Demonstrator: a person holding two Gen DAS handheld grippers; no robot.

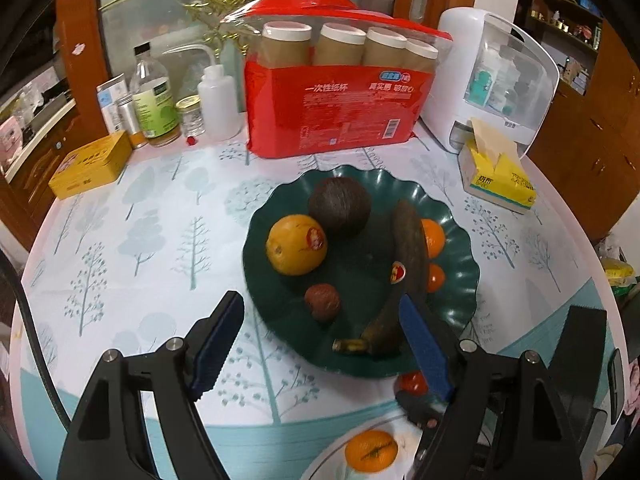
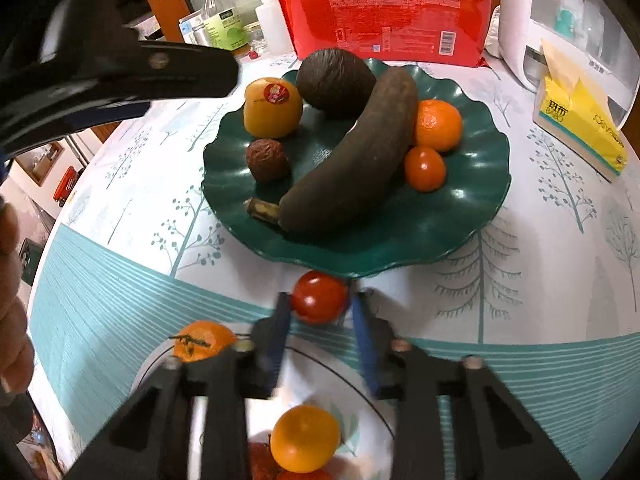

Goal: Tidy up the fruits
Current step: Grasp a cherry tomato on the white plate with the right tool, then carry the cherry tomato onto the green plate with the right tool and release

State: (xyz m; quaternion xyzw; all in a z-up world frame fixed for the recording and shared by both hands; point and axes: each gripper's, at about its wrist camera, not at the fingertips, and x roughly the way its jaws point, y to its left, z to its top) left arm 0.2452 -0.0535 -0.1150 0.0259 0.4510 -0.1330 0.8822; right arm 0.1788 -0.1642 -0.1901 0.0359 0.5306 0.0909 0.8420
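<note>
A dark green scalloped plate [image 1: 456, 292] [image 2: 472, 208] holds a blackened banana [image 1: 406, 256] [image 2: 360, 160], a yellow orange with a sticker [image 1: 296, 244] [image 2: 273, 107], a dark avocado [image 1: 339, 207] [image 2: 335, 82], a wrinkled brown fruit [image 1: 322, 302] [image 2: 267, 160] and two small oranges [image 2: 437, 125]. My right gripper [image 2: 321, 300] is shut on a small red tomato [image 2: 319, 297] [image 1: 412, 383] just in front of the green plate. My left gripper [image 1: 320, 318] hangs open over that plate's near edge, nothing between its fingers. A white plate [image 2: 160, 364] [image 1: 332, 452] below carries mandarins [image 2: 305, 444] [image 1: 371, 450].
At the back stand a red pack of paper cups [image 1: 340, 112], bottles [image 1: 154, 100], a yellow tin [image 1: 92, 168], a white dispenser [image 1: 492, 80] and a yellow tissue box [image 1: 498, 178] [image 2: 580, 136]. The round table's edge curves at left and right. A person's hand [image 2: 10, 300] shows at the left.
</note>
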